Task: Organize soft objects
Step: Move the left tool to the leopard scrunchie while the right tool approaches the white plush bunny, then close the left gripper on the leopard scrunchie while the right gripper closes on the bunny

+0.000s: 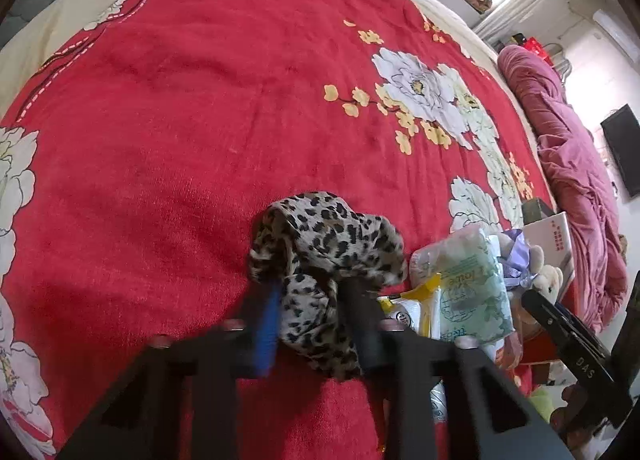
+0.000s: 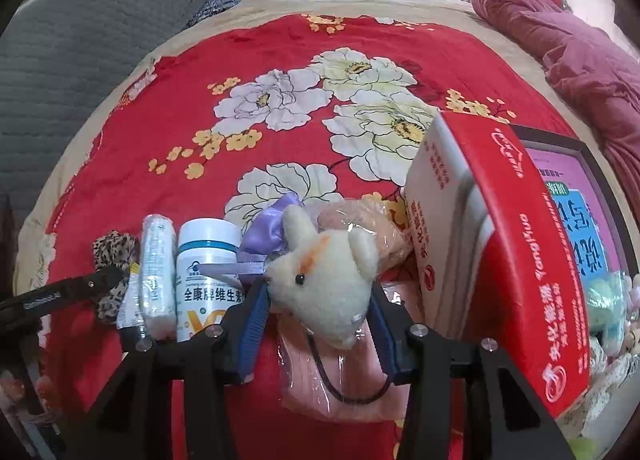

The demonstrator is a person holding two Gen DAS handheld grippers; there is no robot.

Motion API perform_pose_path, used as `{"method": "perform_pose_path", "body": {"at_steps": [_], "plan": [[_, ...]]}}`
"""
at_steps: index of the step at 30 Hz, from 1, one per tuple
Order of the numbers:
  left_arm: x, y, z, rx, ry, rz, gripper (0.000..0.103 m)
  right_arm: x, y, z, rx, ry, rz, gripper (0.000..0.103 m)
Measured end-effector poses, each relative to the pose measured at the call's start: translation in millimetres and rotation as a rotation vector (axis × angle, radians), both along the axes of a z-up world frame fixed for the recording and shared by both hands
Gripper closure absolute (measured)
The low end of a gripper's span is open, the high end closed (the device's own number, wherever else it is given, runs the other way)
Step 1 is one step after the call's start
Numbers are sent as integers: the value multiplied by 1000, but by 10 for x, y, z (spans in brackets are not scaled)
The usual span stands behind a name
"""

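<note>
A leopard-print fabric scrunchie (image 1: 328, 236) lies bunched on the red floral bedspread (image 1: 200, 100). My left gripper (image 1: 314, 300) is shut on its near part, with cloth squeezed between the blue pads. In the right wrist view a cream plush animal (image 2: 324, 272) with a lilac ribbon (image 2: 268, 232) sits between the blue pads of my right gripper (image 2: 317, 288), which press on both its sides. The plush rests on a pink item in clear wrap (image 2: 320, 380). The scrunchie (image 2: 114, 248) also shows at the left there.
Tissue packs (image 1: 472, 284) and a white supplement bottle (image 2: 208, 272) stand between the two grippers. A red-and-white box (image 2: 500, 240) leans at the right against a framed print (image 2: 580, 200). A rolled pink quilt (image 2: 580, 60) lines the bed's right edge.
</note>
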State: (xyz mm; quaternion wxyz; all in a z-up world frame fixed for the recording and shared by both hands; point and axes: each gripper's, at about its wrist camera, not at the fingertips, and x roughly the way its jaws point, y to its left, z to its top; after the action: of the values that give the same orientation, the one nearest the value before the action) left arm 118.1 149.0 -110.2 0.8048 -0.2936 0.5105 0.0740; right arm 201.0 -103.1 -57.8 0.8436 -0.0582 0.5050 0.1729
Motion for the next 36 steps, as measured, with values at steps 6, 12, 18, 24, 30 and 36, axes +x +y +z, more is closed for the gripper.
{"method": "perform_pose_path", "body": {"at_steps": [6,12,18,24,30,36], "plan": [[-30,-64,74,-8,-28,-29,90,-93,-122,121,45,16,-6,55],[-121,-170,272,0,-77,-42,90,-222,-237,247,76,17,-1,55],[-199,-251,487,-2,-118,-60,90,-348,-288,246,59,33,23,55],[-245,-319,534,-16,-127,-76,90,-426,-253,162,62,9,57,55],[-256,-404,554,-31,-132,-101,90,-447,-245,149,38,-20,67,53],[-266,-444,594,-47,-141,-113,90,-475,-219,93,-29,-45,62,47]]}}
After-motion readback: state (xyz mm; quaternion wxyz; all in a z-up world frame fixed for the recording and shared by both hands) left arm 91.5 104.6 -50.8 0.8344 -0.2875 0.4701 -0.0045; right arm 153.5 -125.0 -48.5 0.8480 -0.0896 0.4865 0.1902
